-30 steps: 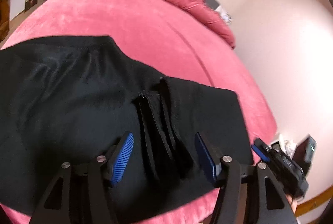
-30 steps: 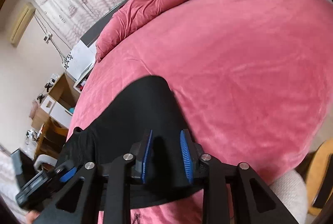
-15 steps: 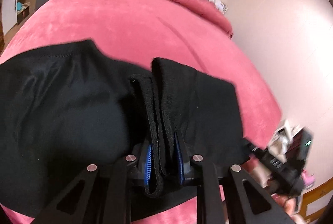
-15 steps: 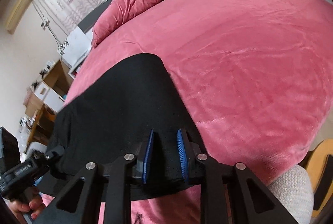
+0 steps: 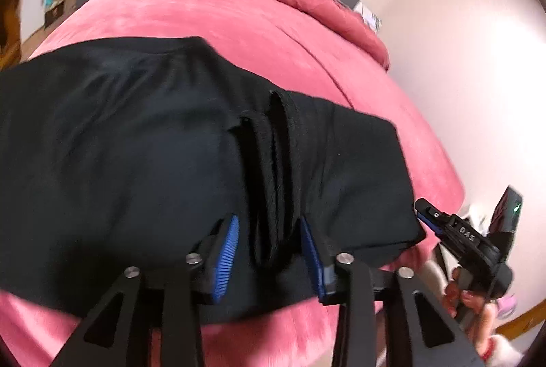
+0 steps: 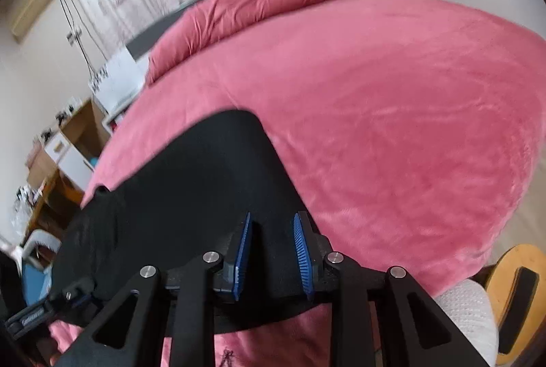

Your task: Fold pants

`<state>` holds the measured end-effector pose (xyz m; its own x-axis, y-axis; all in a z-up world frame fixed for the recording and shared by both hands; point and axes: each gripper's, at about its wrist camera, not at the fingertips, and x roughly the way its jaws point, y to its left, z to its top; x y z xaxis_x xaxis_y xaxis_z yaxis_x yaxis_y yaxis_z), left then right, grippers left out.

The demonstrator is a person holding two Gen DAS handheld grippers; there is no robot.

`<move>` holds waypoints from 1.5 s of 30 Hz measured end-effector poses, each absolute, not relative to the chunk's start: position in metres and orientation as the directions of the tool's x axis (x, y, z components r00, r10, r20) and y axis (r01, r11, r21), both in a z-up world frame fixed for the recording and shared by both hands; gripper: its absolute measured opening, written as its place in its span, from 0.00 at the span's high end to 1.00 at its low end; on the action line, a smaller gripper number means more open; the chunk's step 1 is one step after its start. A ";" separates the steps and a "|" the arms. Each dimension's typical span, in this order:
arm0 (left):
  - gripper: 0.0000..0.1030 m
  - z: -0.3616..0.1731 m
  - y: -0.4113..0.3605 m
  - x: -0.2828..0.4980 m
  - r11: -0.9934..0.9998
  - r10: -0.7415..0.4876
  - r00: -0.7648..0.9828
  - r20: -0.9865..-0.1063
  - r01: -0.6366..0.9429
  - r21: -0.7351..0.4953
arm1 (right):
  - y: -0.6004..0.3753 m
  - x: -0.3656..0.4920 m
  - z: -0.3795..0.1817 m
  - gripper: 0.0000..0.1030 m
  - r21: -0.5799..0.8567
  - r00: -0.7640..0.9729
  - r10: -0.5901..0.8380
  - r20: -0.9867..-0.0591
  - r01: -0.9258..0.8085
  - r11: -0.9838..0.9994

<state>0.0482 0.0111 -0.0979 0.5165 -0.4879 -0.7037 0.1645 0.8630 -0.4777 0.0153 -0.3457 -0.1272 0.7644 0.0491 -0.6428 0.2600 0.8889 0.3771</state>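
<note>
Where legible, "DAS" on right tongs (image 5: 426, 217); black pants (image 5: 136, 145).

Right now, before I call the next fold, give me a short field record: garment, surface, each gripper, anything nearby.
garment: black pants lying on the bed, bunched seam folds running up between the left fingers
surface: pink bedspread, rumpled duvet at the far end
left gripper: jaws parted, straddling the bunched fabric, not clamped on it
right gripper: jaws parted over the pants' near edge, pads not pressing cloth
nearby: wooden stool at the bed's right corner
</note>
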 end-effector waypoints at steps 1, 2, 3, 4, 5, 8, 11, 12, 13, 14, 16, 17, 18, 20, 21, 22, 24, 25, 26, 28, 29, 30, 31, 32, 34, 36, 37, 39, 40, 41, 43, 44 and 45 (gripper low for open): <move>0.62 -0.095 0.018 0.041 0.867 -0.478 0.527 -0.703 0.157 -0.472 | -0.345 0.013 -0.125 0.74 0.381 0.775 0.047 -0.630 0.255 0.889; 0.62 -0.092 0.025 0.034 0.879 -0.456 0.540 -0.708 0.147 -0.454 | -0.344 0.011 -0.123 0.74 0.379 0.781 0.044 -0.622 0.252 0.890; 0.62 -0.091 0.031 0.029 0.884 -0.444 0.546 -0.710 0.140 -0.446 | -0.341 0.010 -0.120 0.74 0.379 0.789 0.047 -0.613 0.241 0.893; 0.62 -0.090 0.039 0.024 0.886 -0.436 0.552 -0.710 0.125 -0.446 | -0.336 0.010 -0.118 0.72 0.385 0.795 0.067 -0.603 0.216 0.897; 0.62 -0.090 0.049 0.018 0.883 -0.433 0.559 -0.708 0.104 -0.457 | -0.330 0.011 -0.117 0.72 0.387 0.795 0.087 -0.600 0.193 0.902; 0.62 -0.091 0.077 0.008 0.867 -0.426 0.564 -0.707 0.031 -0.497 | -0.293 0.022 -0.118 0.72 0.359 0.759 0.180 -0.626 0.075 0.930; 0.62 -0.094 0.105 -0.002 0.846 -0.406 0.583 -0.703 -0.050 -0.530 | -0.250 0.033 -0.117 0.73 0.318 0.721 0.262 -0.641 -0.061 0.946; 0.62 -0.095 0.112 -0.004 0.838 -0.404 0.586 -0.703 -0.070 -0.540 | -0.233 0.037 -0.117 0.73 0.295 0.704 0.287 -0.649 -0.115 0.949; 0.62 -0.098 0.119 -0.005 0.828 -0.400 0.585 -0.706 -0.100 -0.552 | -0.221 0.041 -0.117 0.73 0.283 0.689 0.308 -0.657 -0.153 0.947; 0.62 -0.100 0.125 -0.008 0.818 -0.399 0.581 -0.709 -0.125 -0.562 | -0.210 0.046 -0.118 0.73 0.276 0.675 0.321 -0.664 -0.178 0.945; 0.62 -0.104 0.134 -0.011 0.802 -0.397 0.566 -0.723 -0.170 -0.573 | -0.193 0.053 -0.123 0.73 0.277 0.653 0.337 -0.678 -0.198 0.940; 0.62 -0.108 0.138 -0.015 0.798 -0.389 0.559 -0.732 -0.193 -0.571 | -0.184 0.059 -0.129 0.73 0.300 0.615 0.365 -0.699 -0.212 0.930; 0.62 -0.111 0.142 -0.019 0.794 -0.385 0.555 -0.738 -0.209 -0.571 | -0.178 0.064 -0.136 0.73 0.305 0.584 0.373 -0.721 -0.216 0.928; 0.61 -0.115 0.151 -0.023 0.784 -0.370 0.545 -0.753 -0.253 -0.568 | -0.169 0.063 -0.147 0.73 0.254 0.584 0.339 -0.738 -0.224 0.941; 0.61 -0.117 0.156 -0.024 0.775 -0.367 0.544 -0.754 -0.269 -0.571 | -0.167 0.058 -0.148 0.73 0.230 0.605 0.332 -0.724 -0.242 0.943; 0.61 -0.120 0.162 -0.023 0.759 -0.369 0.550 -0.749 -0.287 -0.585 | -0.168 0.056 -0.149 0.73 0.224 0.610 0.333 -0.719 -0.251 0.942; 0.61 -0.123 0.169 -0.021 0.728 -0.374 0.575 -0.727 -0.303 -0.615 | -0.173 0.053 -0.151 0.73 0.249 0.612 0.353 -0.707 -0.251 0.935; 0.61 -0.124 0.170 -0.018 0.724 -0.372 0.583 -0.722 -0.304 -0.619 | -0.176 0.051 -0.152 0.73 0.267 0.612 0.365 -0.702 -0.249 0.931; 0.61 -0.124 0.171 -0.016 0.727 -0.367 0.589 -0.720 -0.302 -0.617 | -0.179 0.050 -0.153 0.74 0.285 0.612 0.376 -0.695 -0.246 0.927; 0.61 -0.123 0.173 -0.011 0.733 -0.351 0.602 -0.718 -0.300 -0.610 | -0.183 0.049 -0.154 0.74 0.304 0.614 0.390 -0.686 -0.245 0.920; 0.61 -0.123 0.176 -0.010 0.730 -0.350 0.605 -0.715 -0.303 -0.613 | -0.185 0.049 -0.155 0.74 0.307 0.614 0.392 -0.685 -0.245 0.920; 0.61 -0.124 0.180 -0.008 0.717 -0.351 0.611 -0.709 -0.312 -0.624 | -0.185 0.048 -0.155 0.74 0.306 0.616 0.392 -0.684 -0.246 0.920; 0.61 -0.123 0.185 -0.009 0.703 -0.353 0.621 -0.700 -0.318 -0.636 | -0.182 0.048 -0.150 0.74 0.300 0.617 0.389 -0.684 -0.248 0.921; 0.61 -0.123 0.190 -0.008 0.688 -0.351 0.632 -0.691 -0.326 -0.648 | -0.181 0.048 -0.150 0.74 0.293 0.619 0.385 -0.684 -0.250 0.923; 0.61 -0.122 0.197 -0.002 0.666 -0.335 0.651 -0.682 -0.348 -0.660 | -0.180 0.049 -0.151 0.74 0.290 0.621 0.384 -0.683 -0.252 0.923; 0.61 -0.121 0.206 -0.001 0.641 -0.321 0.663 -0.676 -0.374 -0.671 | -0.181 0.050 -0.151 0.74 0.298 0.621 0.390 -0.680 -0.252 0.921; 0.61 -0.121 0.212 -0.001 0.614 -0.321 0.665 -0.674 -0.395 -0.683 | -0.183 0.050 -0.151 0.74 0.304 0.621 0.394 -0.678 -0.251 0.919; 0.61 -0.122 0.221 -0.004 0.552 -0.341 0.668 -0.661 -0.427 -0.716 | -0.187 0.049 -0.151 0.74 0.323 0.619 0.405 -0.672 -0.248 0.914; 0.60 -0.120 0.225 -0.006 0.533 -0.338 0.664 -0.667 -0.449 -0.717 | -0.189 0.050 -0.151 0.74 0.332 0.618 0.411 -0.670 -0.246 0.911; 0.58 -0.118 0.228 -0.007 0.529 -0.327 0.658 -0.678 -0.467 -0.708 | -0.191 0.049 -0.151 0.74 0.338 0.617 0.415 -0.669 -0.245 0.909; 0.43 -0.111 0.234 -0.011 0.516 -0.309 0.626 -0.716 -0.522 -0.679 | -0.193 0.049 -0.151 0.74 0.348 0.615 0.421 -0.666 -0.242 0.905; 0.43 -0.108 0.236 -0.011 0.500 -0.318 0.610 -0.725 -0.542 -0.675 | -0.194 0.049 -0.151 0.74 0.351 0.615 0.422 -0.666 -0.242 0.905; 0.40 -0.106 0.237 -0.011 0.489 -0.325 0.592 -0.737 -0.562 -0.667 | -0.194 0.049 -0.151 0.74 0.352 0.615 0.423 -0.665 -0.241 0.904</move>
<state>-0.0113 0.2374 -0.1057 0.5922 -0.3254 -0.7372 -0.5616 0.4894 -0.6672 0.0491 -0.1943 -0.1507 0.6153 0.4235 -0.6649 -0.2414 0.9042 0.3525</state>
